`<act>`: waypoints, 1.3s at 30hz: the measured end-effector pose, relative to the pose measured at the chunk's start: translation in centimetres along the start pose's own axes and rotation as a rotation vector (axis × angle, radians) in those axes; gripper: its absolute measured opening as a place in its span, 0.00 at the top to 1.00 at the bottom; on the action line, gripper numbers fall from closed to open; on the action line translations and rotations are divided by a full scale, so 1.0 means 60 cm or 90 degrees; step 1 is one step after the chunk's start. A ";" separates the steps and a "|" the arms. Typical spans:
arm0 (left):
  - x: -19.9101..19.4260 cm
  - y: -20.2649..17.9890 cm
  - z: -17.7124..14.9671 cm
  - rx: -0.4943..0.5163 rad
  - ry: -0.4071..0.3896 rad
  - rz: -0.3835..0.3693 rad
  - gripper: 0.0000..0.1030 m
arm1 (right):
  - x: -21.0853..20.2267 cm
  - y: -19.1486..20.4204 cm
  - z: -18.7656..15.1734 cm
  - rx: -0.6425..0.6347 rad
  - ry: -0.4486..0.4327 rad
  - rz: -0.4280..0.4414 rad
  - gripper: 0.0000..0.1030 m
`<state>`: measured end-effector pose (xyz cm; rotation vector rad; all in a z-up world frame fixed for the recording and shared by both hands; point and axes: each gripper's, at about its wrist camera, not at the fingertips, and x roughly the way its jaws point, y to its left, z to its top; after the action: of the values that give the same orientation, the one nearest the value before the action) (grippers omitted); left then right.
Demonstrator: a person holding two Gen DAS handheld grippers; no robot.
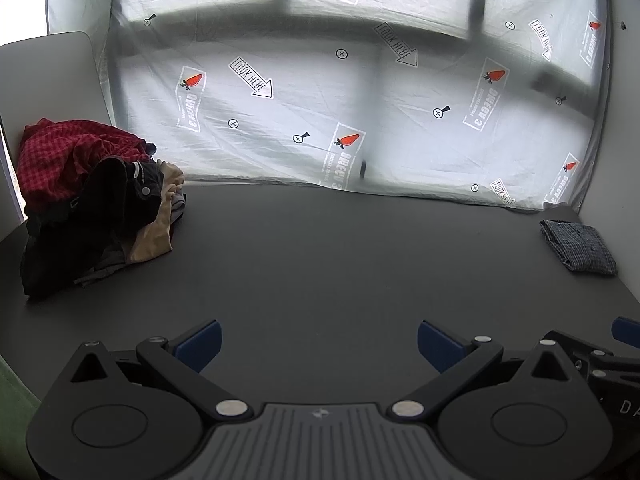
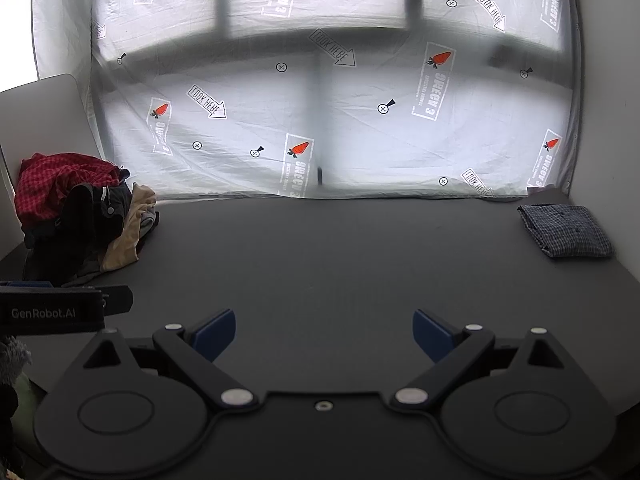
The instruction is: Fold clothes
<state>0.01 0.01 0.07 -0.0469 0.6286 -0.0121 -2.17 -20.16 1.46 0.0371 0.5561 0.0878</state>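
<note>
Both grippers, left gripper (image 1: 318, 344) and right gripper (image 2: 324, 334), hang wide apart and empty over the bare dark table (image 1: 320, 264). At far left sits a heap of unfolded clothes (image 1: 92, 204), red checked shirt (image 1: 60, 156) topmost; at far right lies a folded blue checked shirt (image 1: 578, 250). Judging by this, one garment is done, and next comes a reach left to pull one piece from the heap.

Dark table (image 1: 320, 264); clothes heap (image 1: 96, 200) left; folded checked shirt (image 1: 578, 250) right.

Dark tabletop (image 1: 320, 248) — behind it a translucent sheet (image 1: 320, 112) printed with carrots, arrows
</note>
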 end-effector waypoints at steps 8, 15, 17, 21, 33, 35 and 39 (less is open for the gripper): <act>-0.001 0.000 0.001 -0.003 0.003 0.002 0.00 | 0.001 -0.005 -0.001 0.002 0.004 -0.006 0.06; 0.001 -0.002 0.001 0.000 0.002 0.000 0.00 | 0.004 0.004 -0.002 0.007 0.002 -0.010 0.06; 0.001 -0.003 0.001 0.001 0.002 0.000 0.00 | 0.002 -0.004 -0.002 0.004 0.001 -0.006 0.06; 0.002 -0.004 0.002 0.003 0.002 -0.001 0.00 | 0.002 -0.001 -0.002 0.008 0.002 -0.009 0.06; 0.013 0.000 0.003 0.002 0.006 -0.001 0.00 | 0.014 0.009 0.002 0.009 0.008 -0.011 0.06; 0.015 0.002 0.004 0.003 0.009 -0.001 0.00 | 0.017 0.012 0.004 0.008 0.008 -0.011 0.06; 0.020 0.007 0.006 0.002 0.012 -0.003 0.00 | 0.022 0.014 0.004 0.009 0.010 -0.013 0.06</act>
<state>1.20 0.39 -0.40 -0.0450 0.6473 -0.0180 -0.99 -19.18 1.04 0.0450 0.5730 0.0646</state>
